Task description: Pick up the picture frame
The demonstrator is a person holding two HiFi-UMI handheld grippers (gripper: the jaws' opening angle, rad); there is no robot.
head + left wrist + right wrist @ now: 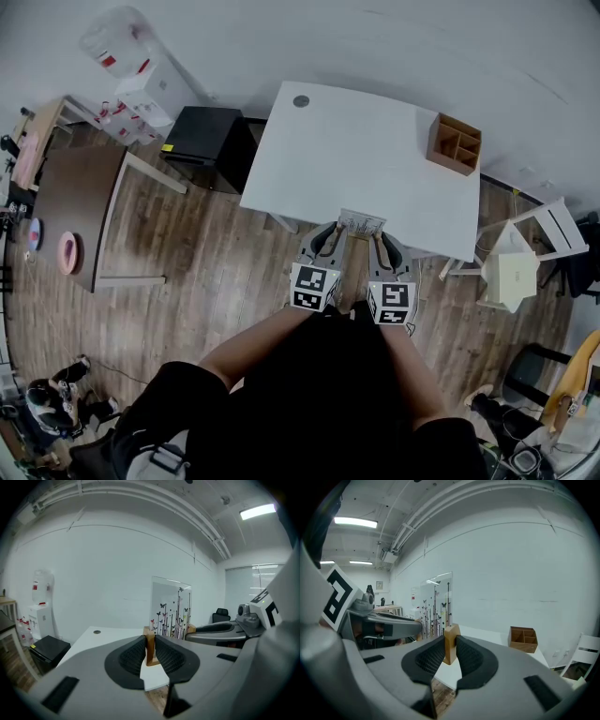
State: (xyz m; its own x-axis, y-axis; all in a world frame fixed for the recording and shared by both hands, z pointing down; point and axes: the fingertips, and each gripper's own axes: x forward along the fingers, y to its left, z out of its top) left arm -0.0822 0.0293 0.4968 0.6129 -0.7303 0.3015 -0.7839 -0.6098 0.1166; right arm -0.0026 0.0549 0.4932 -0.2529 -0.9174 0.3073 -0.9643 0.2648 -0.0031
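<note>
1. The picture frame (361, 223), a clear panel printed with thin stems and butterflies, stands at the near edge of the white worktop (356, 141), about the middle of that edge.
2. The left tongs (150, 649) are clamped on the wooden foot (150, 641) at the left end of the panel; both pads press on it.
3. The right tongs (450, 651) are clamped in the same way on the other wooden foot (451, 641).
4. In the head view the panel shows only as a narrow strip, and the bodies of the tongs cover both feet.
5. No view shows whether the feet touch the worktop or hang just above it.
6. A wooden organizer (455, 143) sits near the far right corner, well apart from the frame.
</note>
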